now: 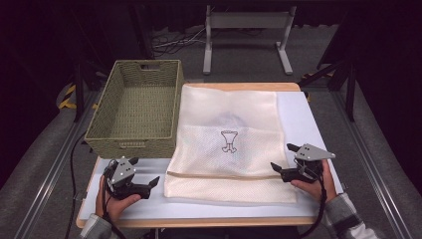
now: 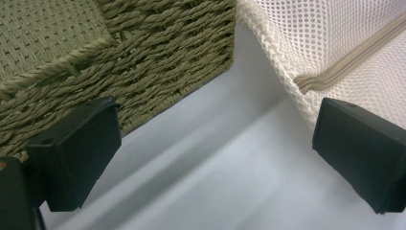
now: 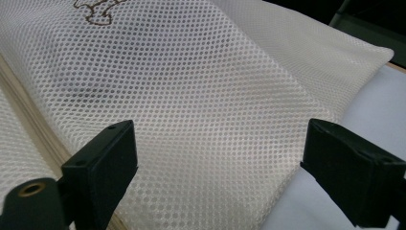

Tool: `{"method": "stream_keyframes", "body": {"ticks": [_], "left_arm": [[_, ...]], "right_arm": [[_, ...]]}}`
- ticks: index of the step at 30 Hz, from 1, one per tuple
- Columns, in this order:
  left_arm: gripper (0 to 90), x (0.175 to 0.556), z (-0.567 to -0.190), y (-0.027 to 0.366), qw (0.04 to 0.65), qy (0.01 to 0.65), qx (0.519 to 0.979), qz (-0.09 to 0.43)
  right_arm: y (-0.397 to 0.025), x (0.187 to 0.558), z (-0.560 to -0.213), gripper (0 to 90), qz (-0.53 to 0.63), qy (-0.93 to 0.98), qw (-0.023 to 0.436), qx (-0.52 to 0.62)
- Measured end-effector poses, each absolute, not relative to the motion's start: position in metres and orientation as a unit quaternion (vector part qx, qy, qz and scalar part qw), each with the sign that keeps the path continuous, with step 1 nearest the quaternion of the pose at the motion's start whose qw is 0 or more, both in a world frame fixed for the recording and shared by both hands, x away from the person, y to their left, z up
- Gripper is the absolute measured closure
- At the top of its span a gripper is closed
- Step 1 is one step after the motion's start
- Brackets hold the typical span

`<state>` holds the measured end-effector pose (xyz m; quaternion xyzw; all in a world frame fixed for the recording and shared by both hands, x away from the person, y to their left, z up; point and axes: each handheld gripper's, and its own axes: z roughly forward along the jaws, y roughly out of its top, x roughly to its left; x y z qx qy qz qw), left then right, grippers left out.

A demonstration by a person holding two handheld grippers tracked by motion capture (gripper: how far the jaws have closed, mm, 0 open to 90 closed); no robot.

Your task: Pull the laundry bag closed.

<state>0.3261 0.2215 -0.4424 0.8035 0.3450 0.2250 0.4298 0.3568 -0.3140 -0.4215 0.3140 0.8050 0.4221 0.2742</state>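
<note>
A cream mesh laundry bag point(image 1: 229, 144) lies flat across the middle of the white table, with a small dark drawing printed on it and a tan zipper point(image 1: 219, 175) running along its near end. My left gripper point(image 1: 147, 181) stands open just left of the bag's near-left corner point(image 2: 306, 72), jaws wide apart over bare table. My right gripper point(image 1: 283, 158) is open at the bag's right edge near the zipper end, and the mesh point(image 3: 201, 96) lies between its jaws.
A woven olive basket point(image 1: 137, 107) stands at the table's left rear, its wall point(image 2: 143, 57) close in front of my left gripper. A grey metal stand point(image 1: 246, 35) and cables sit on the floor beyond the table. Bare tabletop point(image 1: 303, 114) runs along the right.
</note>
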Motion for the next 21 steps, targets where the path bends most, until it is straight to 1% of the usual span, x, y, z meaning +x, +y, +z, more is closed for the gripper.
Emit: {"method": "stream_keyframes", "body": {"ticks": [5, 21], "left_arm": [[4.2, 0.3272, -0.4425, 0.2206, 0.436, 0.346, 0.799, 0.229], [4.4, 0.3283, -0.4425, 0.2175, 0.426, 0.345, 0.804, 0.229]], "right_arm": [[-0.3151, 0.3568, -0.4217, 12.2, 0.426, 0.799, 0.279, 0.319], [-0.3159, 0.3543, -0.4219, 12.6, 0.417, 0.801, 0.286, 0.320]]}}
